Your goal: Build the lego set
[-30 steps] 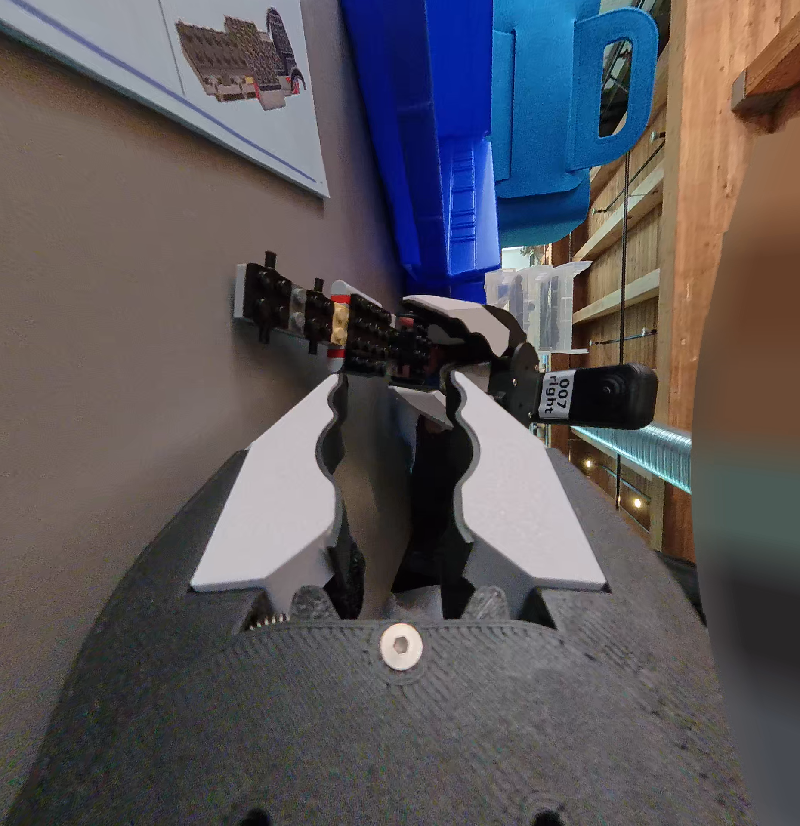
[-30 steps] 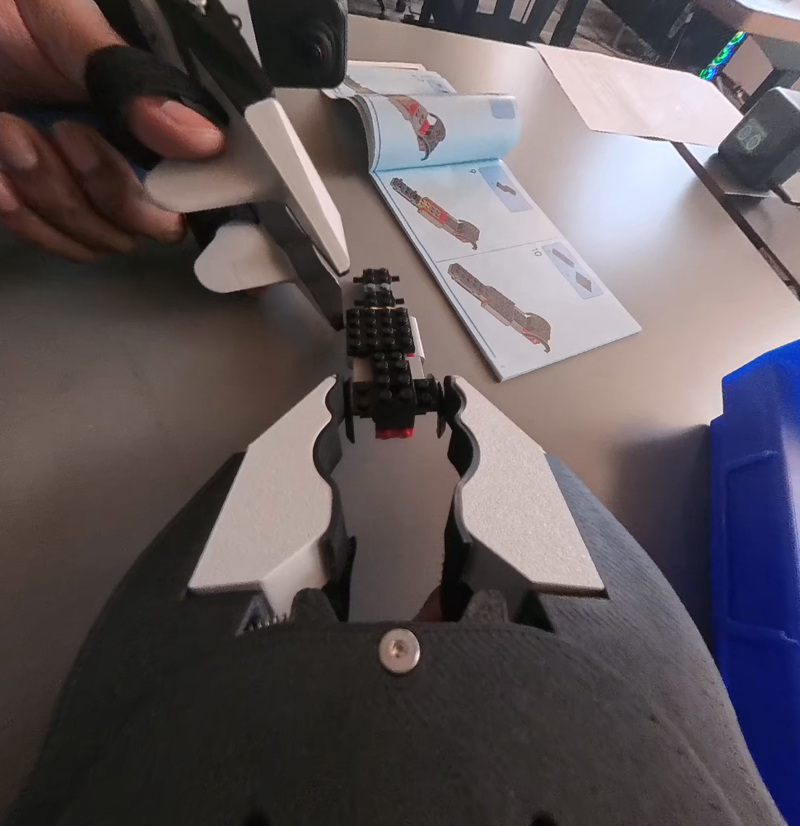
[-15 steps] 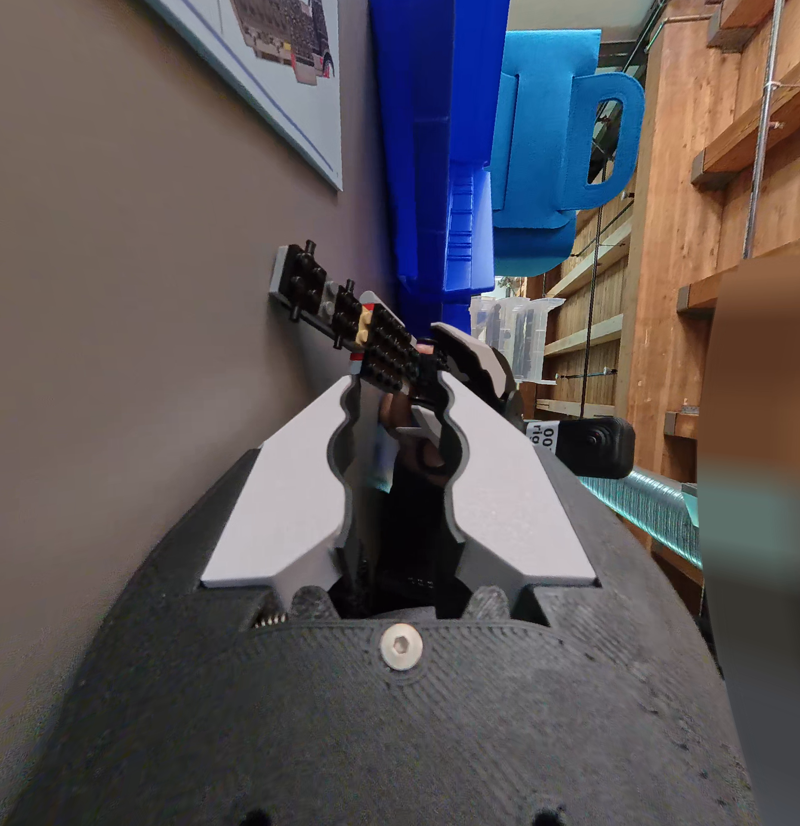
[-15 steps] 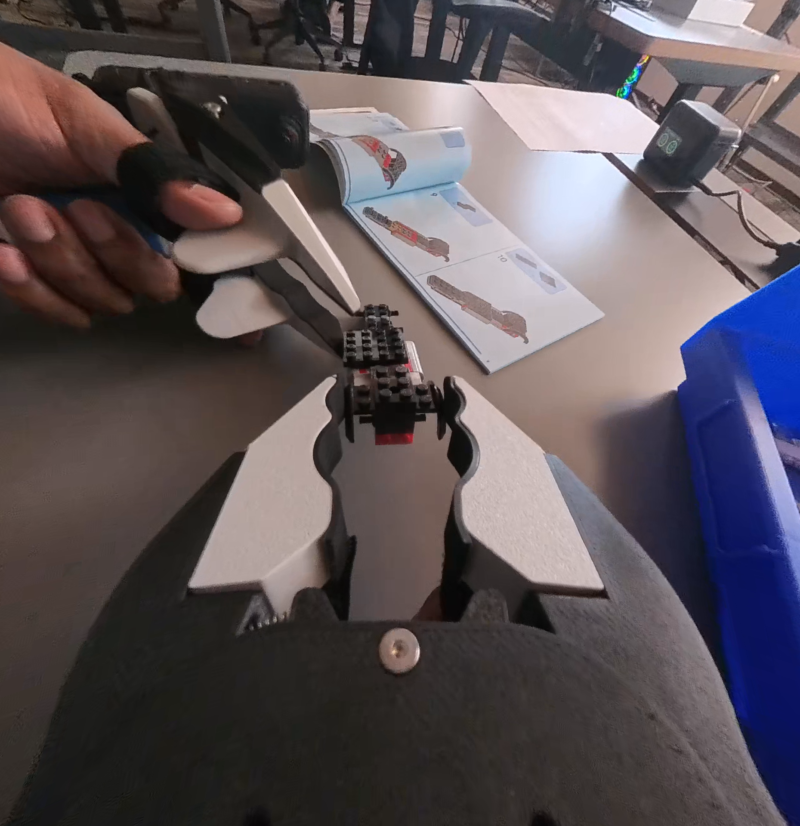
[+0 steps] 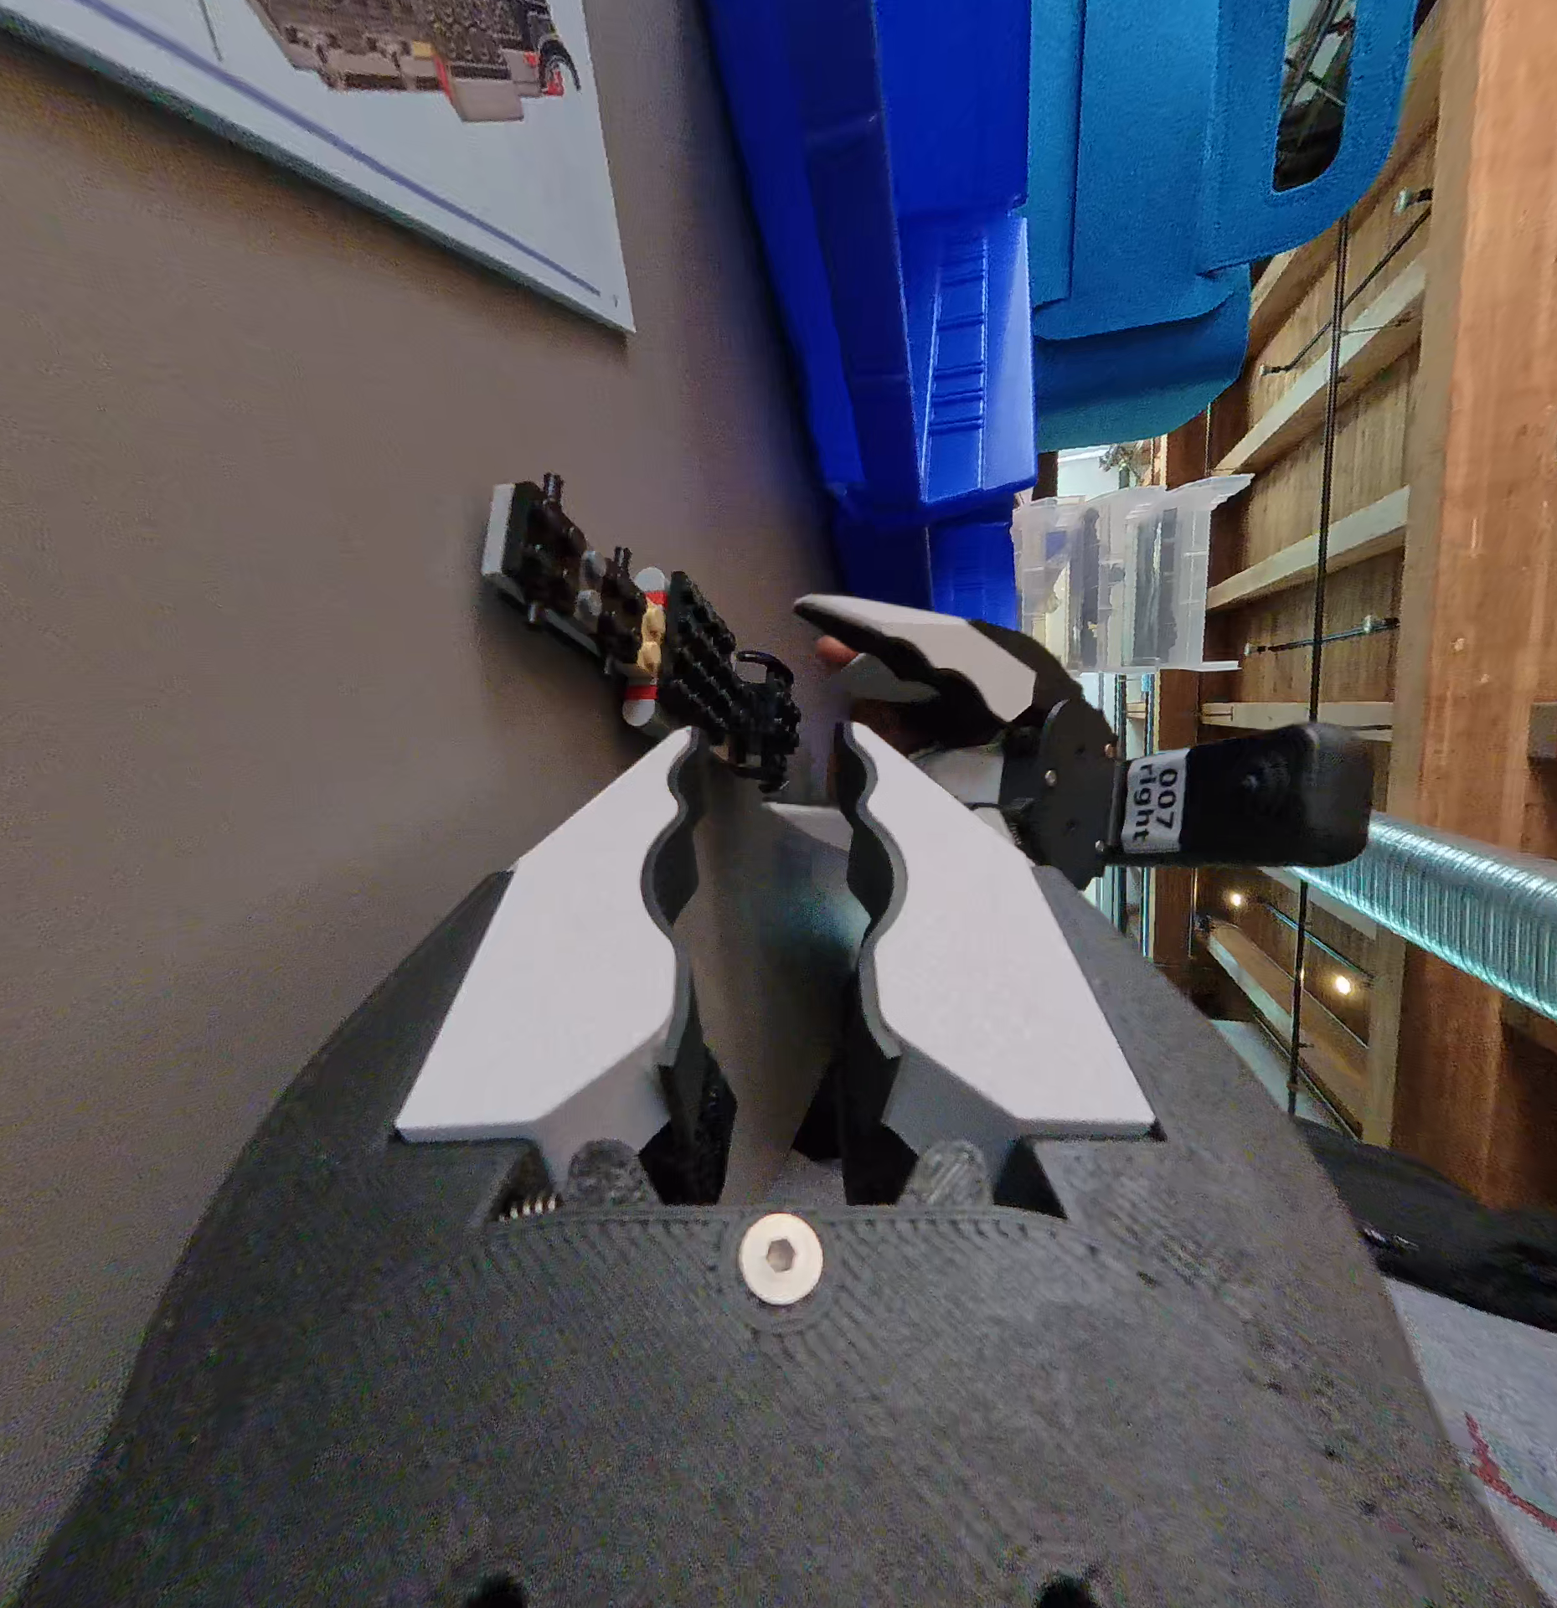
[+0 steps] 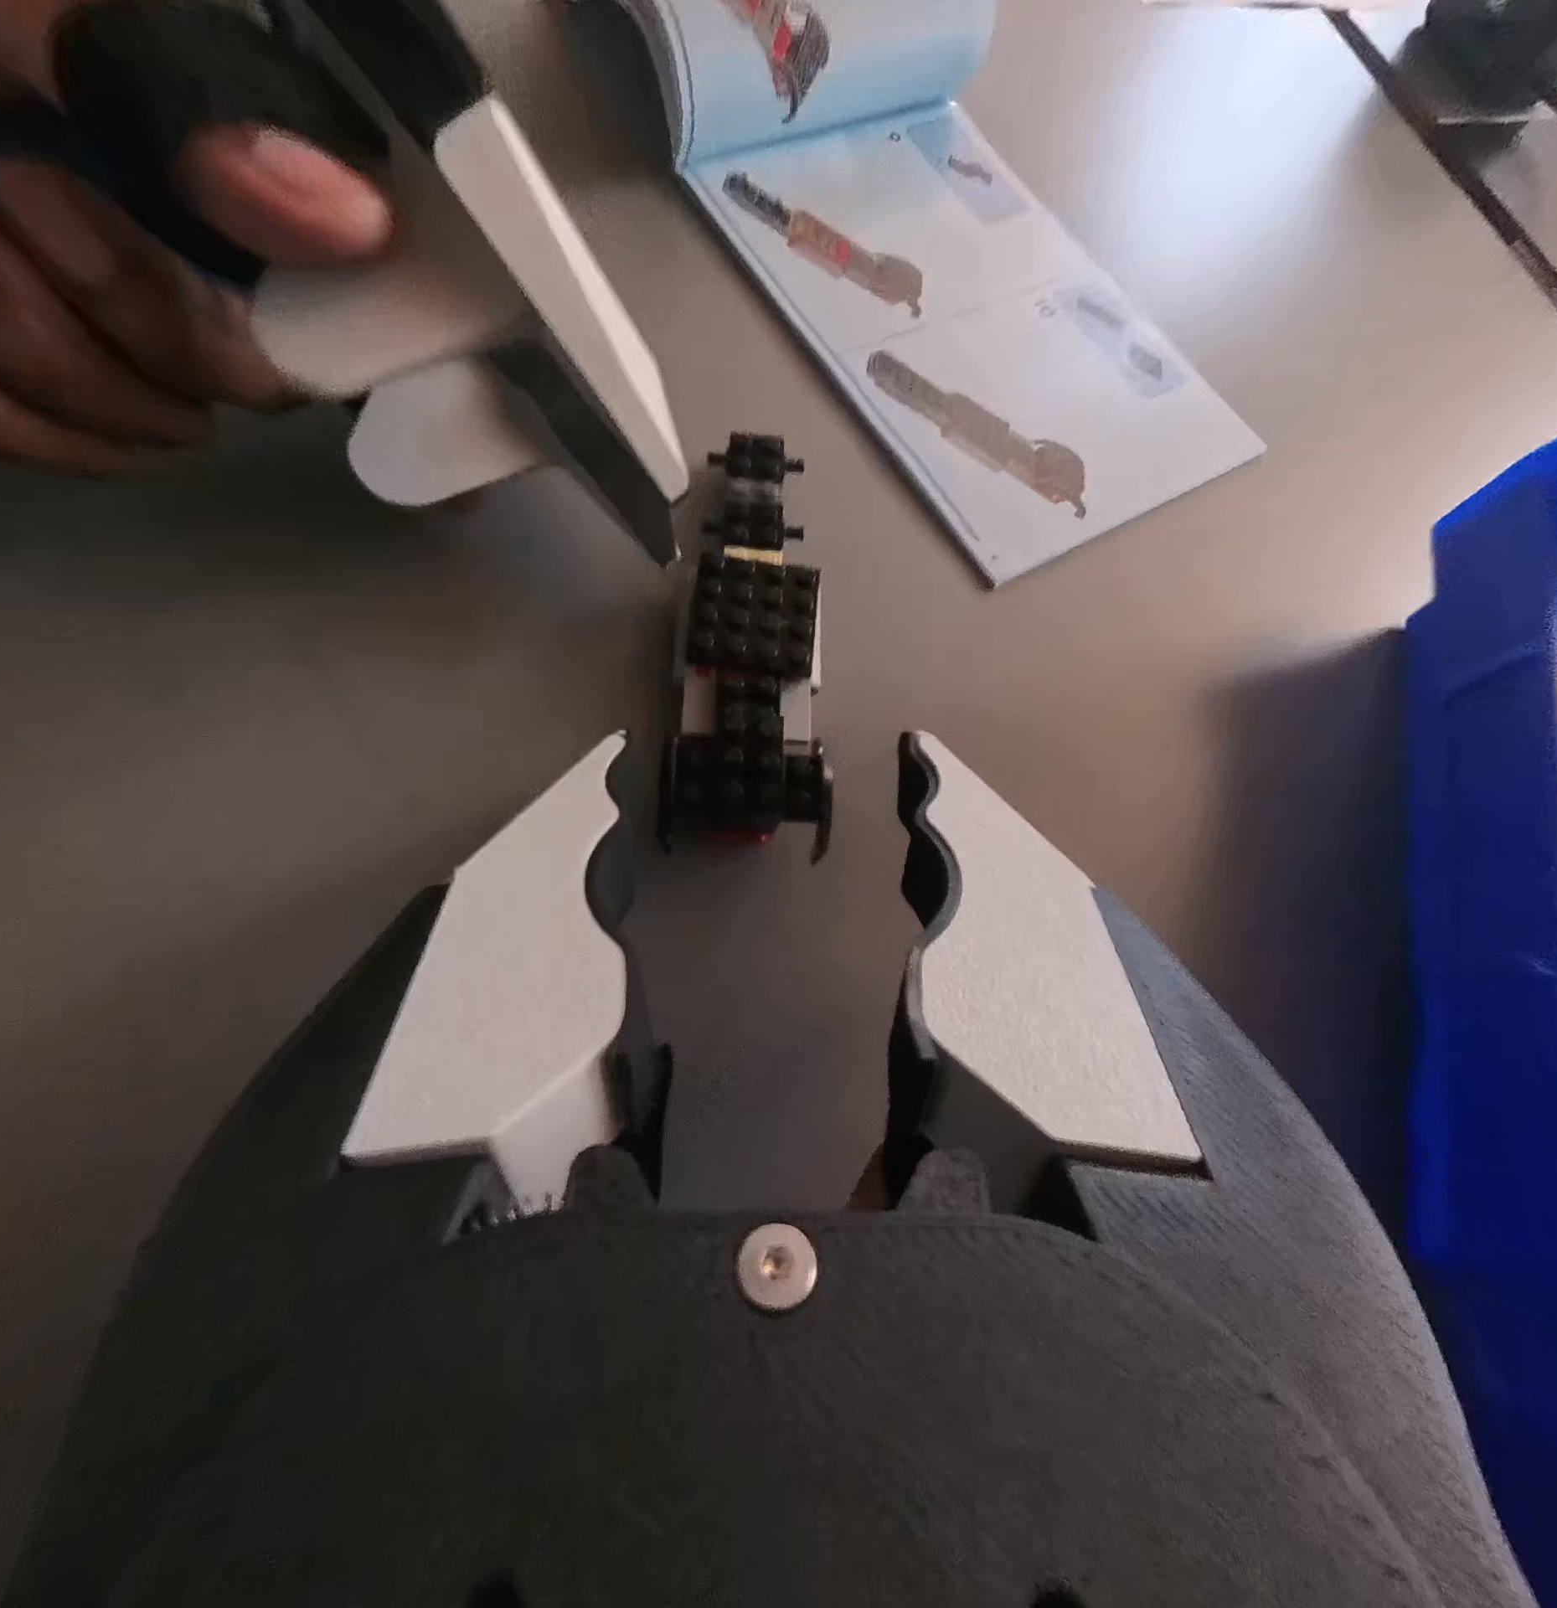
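While its jaws stand apart and empty, the right gripper (image 6: pixel 761 740) frames the near end of the long black-and-grey lego build (image 6: pixel 748 661), which lies flat on the grey table (image 6: pixel 235 696) between the fingertips without touching either. At 11 o'clock, the left gripper (image 6: pixel 670 531), held in a person's hand (image 6: pixel 104 287), points its tips just beside the build's flank; its jaws also stand parted, gripping nothing. At 1 o'clock lies the open instruction booklet (image 6: pixel 975 287); at 3 o'clock, a blue bin (image 6: pixel 1505 870).
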